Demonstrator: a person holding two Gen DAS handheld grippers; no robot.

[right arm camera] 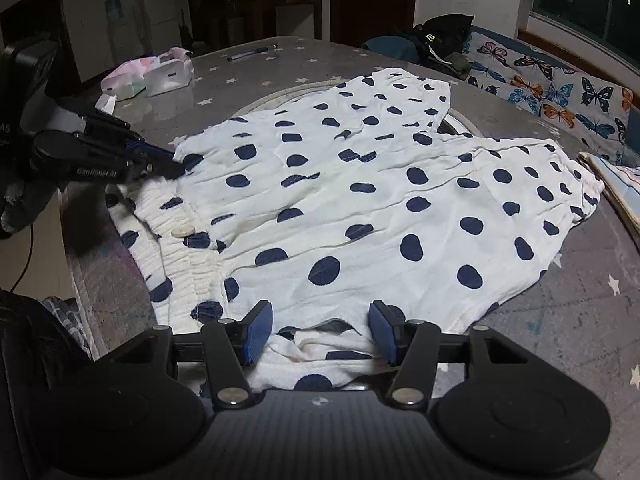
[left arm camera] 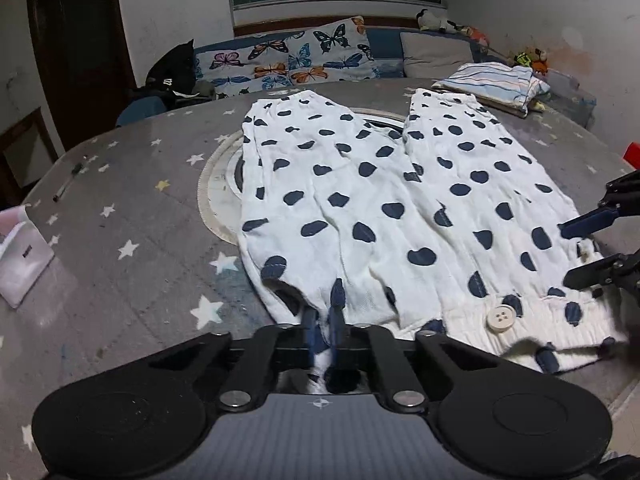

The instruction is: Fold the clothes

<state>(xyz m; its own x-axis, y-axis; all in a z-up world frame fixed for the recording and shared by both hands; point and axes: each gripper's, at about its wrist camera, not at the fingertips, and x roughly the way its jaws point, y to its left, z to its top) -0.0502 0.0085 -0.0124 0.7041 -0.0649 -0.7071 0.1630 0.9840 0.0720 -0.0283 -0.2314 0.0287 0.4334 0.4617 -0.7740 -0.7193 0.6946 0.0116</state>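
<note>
Now left gripper [left arm camera: 323, 320] pinches spotted trousers [left arm camera: 380, 208]; right gripper [right arm camera: 320, 334] gapes

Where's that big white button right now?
The white button sits on the polka-dot pants' waistband at the near table edge, right of the left gripper.
</note>
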